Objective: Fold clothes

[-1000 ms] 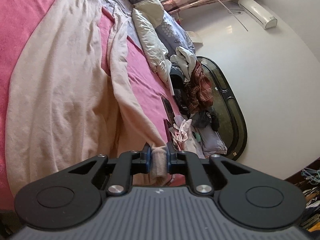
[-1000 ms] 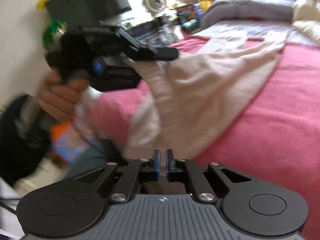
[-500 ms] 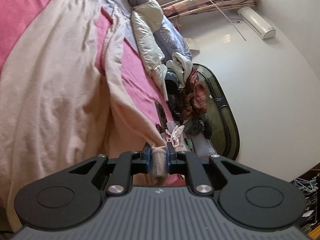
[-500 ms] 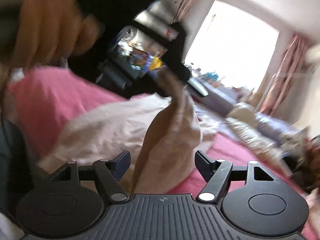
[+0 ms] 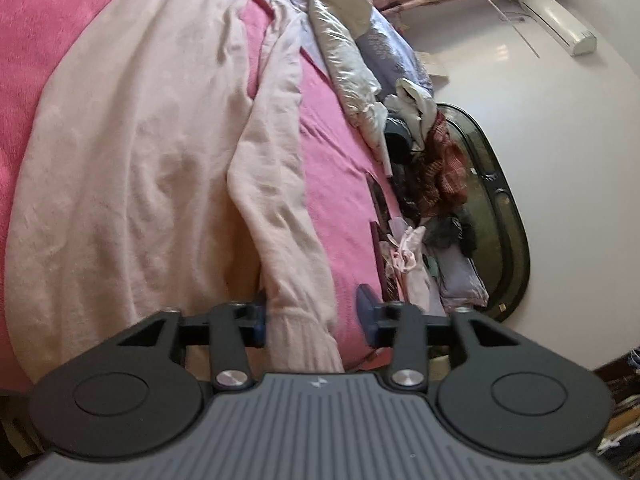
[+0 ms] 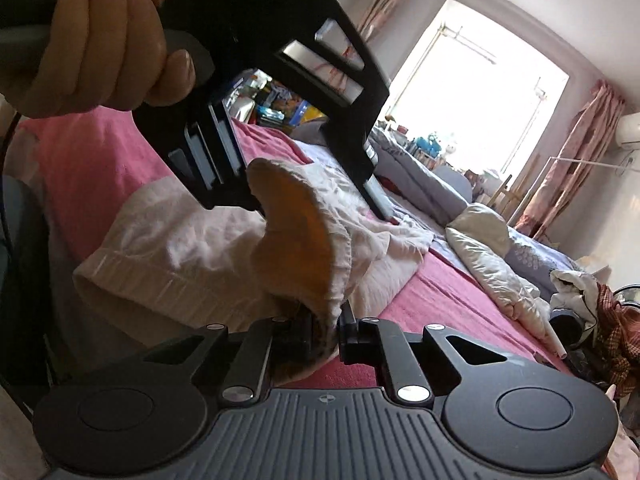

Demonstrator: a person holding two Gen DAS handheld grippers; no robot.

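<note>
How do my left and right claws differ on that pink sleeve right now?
Left claw stands wide open; right claw is closing, nearly together. The sleeve cuff lies loose inside the left claw; the right claw pinches its rim. Both are at the same pale pink cuff.

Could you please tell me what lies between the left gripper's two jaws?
The ribbed sleeve cuff of the pale pink sweater lies between the jaws of the left gripper, which stand apart; the left wrist view shows this.
</note>
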